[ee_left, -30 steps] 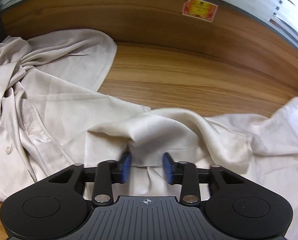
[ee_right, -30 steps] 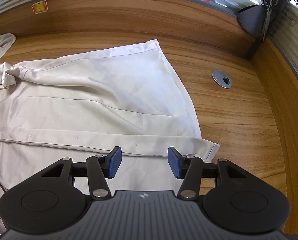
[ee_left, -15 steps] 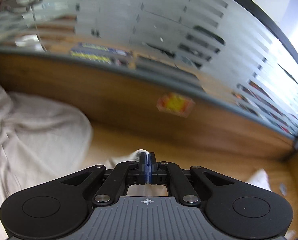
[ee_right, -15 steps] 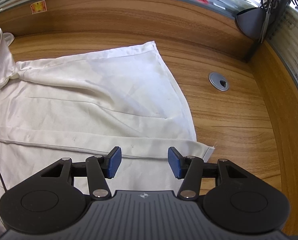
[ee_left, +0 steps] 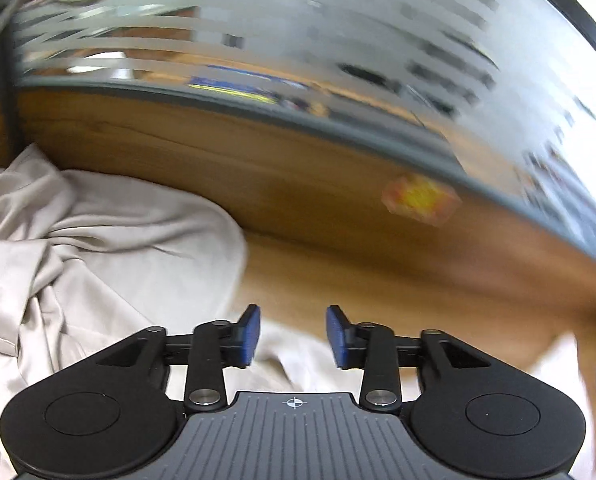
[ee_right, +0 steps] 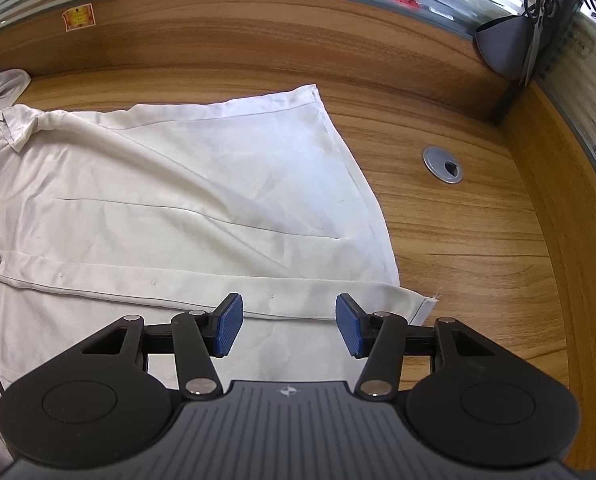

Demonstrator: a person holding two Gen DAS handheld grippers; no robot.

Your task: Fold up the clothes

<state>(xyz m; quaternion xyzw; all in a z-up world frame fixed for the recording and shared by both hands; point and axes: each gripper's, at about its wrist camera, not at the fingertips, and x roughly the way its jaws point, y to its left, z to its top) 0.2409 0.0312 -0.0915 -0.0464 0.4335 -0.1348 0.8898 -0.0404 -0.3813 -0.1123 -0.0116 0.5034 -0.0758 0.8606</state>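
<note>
Right gripper (ee_right: 289, 326) faces sticker (ee_right: 79, 17), writing unreadable.

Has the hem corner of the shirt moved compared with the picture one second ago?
No. The shirt's hem corner lies the same way from the metal grommet.

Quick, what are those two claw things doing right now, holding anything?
Left gripper: jaws opening, nothing between them.
Right gripper: open, empty, above the cream satin shirt.

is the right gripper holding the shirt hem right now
No, the right gripper stands open above the shirt, its blue pads clear of the cloth with nothing pinched between them.
</note>
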